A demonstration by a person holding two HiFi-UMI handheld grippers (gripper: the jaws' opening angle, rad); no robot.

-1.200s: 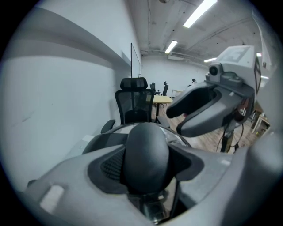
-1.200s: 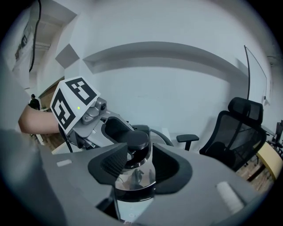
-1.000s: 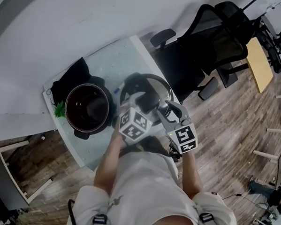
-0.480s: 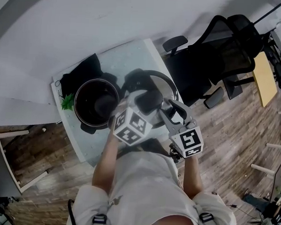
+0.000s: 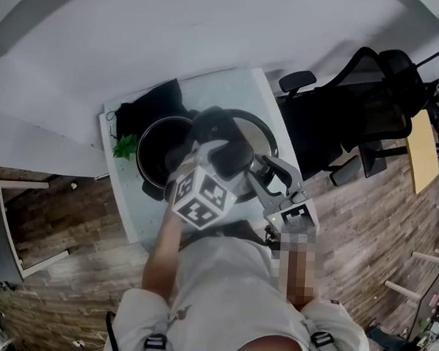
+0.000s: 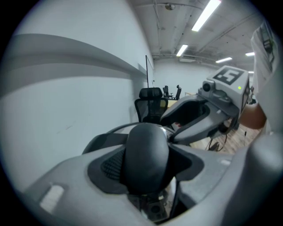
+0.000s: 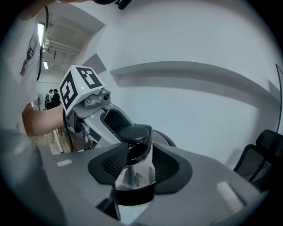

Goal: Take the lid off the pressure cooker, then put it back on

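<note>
At centre frame, above the table (image 5: 235, 84), the left tongs (image 6: 146, 165) are clamping the lid (image 5: 261, 134) by its black knob (image 6: 147, 143), the right tongs (image 7: 135, 164) gripping its side handle (image 7: 131, 178), just right of the open pressure cooker (image 5: 154, 154). Best carried level, centred before lowering.

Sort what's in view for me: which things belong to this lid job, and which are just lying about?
Job: round steel pressure-cooker lid with black handle, gripped by left gripper and right gripper; open dark round cooker pot.
Lying about: black cloth beyond the pot; small green leafy sprig beside it; black office chairs.
</note>
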